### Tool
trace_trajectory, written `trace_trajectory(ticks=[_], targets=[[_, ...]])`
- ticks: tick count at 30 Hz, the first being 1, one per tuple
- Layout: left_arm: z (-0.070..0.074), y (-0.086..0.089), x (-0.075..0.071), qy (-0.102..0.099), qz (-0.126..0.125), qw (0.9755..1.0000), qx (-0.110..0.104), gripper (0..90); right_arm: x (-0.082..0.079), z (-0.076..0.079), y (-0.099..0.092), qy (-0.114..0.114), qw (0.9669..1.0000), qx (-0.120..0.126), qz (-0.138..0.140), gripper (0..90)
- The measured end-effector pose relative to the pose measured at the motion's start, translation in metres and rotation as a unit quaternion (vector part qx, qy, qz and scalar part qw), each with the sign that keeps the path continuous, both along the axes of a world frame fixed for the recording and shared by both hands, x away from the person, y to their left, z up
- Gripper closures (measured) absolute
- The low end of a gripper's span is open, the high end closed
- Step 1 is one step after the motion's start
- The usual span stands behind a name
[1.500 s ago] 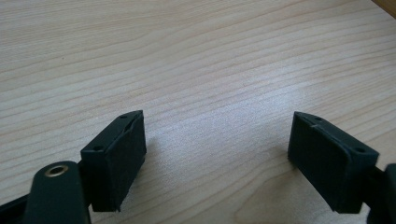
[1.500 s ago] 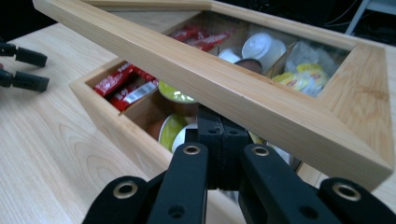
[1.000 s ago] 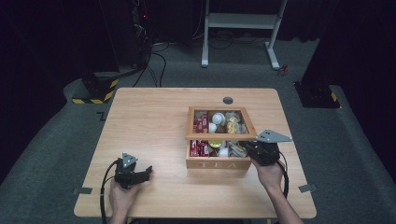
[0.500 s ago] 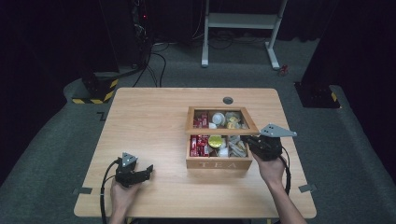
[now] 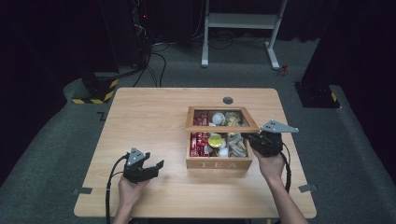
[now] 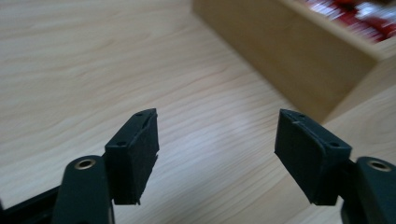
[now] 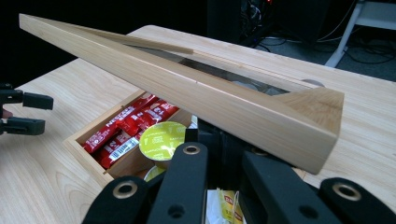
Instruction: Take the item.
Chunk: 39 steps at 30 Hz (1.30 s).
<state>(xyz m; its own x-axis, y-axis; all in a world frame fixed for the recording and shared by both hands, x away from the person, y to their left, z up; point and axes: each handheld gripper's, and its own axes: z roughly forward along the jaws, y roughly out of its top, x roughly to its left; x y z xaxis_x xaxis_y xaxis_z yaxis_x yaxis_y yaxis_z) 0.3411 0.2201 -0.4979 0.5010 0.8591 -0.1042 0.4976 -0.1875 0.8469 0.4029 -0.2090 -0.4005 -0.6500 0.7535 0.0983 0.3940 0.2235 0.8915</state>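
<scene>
Now right tool [image 5: 254, 140] clamping together on front edge of wooden lid [image 7: 187, 88], holding it tilted, partly raised over tea box [image 5: 218, 163]. Box sitting right of centre on counter [image 5: 154, 116], red sachets [image 7: 126, 126] and yellow-green pod [image 7: 163, 140] lying in near compartments. Left tool [image 6: 217, 140] hovering over bare counter left of box, jaws apart, just been closing, nothing sitting between them.

Above your right gripper [image 7: 219, 154] jaws: tea box lid [image 7: 196, 91], pale wood, smooth matt grain, glass pane inset. Below them: glossy red sachets [image 7: 126, 128], shiny yellow foil capsule [image 7: 162, 140]. Between your left gripper [image 6: 217, 149] jaws: tabletop [image 6: 84, 70], light wood, satin. Jaw pads [image 6: 135, 156]: black, matt.
</scene>
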Motion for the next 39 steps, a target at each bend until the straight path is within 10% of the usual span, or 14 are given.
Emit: trace_trajectory(ticks=[39], targets=[[0.046, -0.103, 0.026, -0.022, -0.106, 0.9939, 0.017, 30.1, 0.016, 0.005, 0.001, 0.01, 0.9995, 0.028, 0.004, 88.3]])
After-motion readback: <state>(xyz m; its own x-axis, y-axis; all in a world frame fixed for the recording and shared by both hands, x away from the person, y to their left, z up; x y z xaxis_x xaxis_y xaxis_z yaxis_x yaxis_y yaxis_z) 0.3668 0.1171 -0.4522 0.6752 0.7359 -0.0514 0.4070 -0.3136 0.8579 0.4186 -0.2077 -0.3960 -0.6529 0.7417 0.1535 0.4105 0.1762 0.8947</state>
